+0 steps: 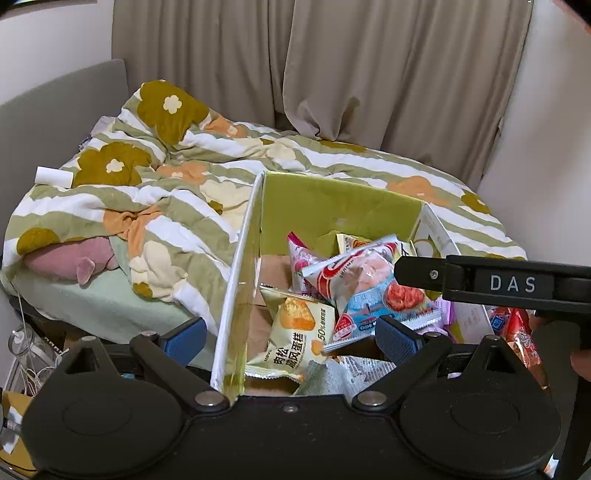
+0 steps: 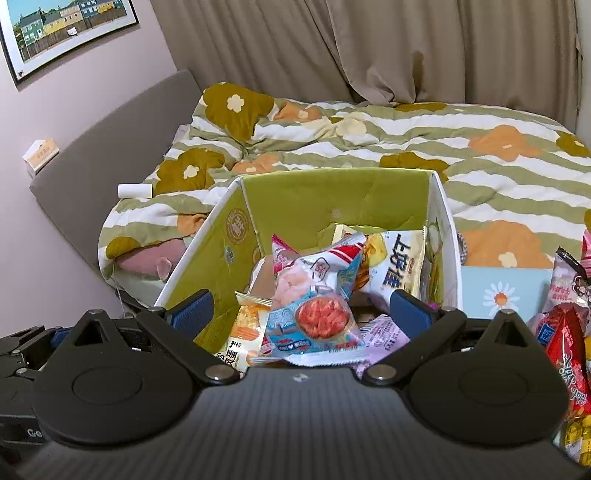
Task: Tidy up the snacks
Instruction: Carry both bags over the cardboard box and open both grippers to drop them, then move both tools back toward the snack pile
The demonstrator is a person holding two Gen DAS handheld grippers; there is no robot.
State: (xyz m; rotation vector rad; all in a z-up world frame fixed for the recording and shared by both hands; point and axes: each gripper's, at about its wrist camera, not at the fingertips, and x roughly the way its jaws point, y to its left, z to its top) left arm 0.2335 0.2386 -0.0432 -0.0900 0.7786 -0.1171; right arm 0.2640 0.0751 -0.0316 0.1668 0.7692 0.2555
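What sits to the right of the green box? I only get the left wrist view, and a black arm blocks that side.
Observer: A pale blue daisy box sits just beside the green box.
Operator: Anything on the wall?
Observer: Yes, a framed picture of coloured houses hangs above the headboard.
Operator: Are the other tongs holding something?
Observer: No. The right tongs are open over the shrimp snack bag, and their pads press on nothing.

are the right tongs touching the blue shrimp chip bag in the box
Apart. The right wrist view shows the right tongs wide open, both pads clear of the shrimp chip bag lying between them.
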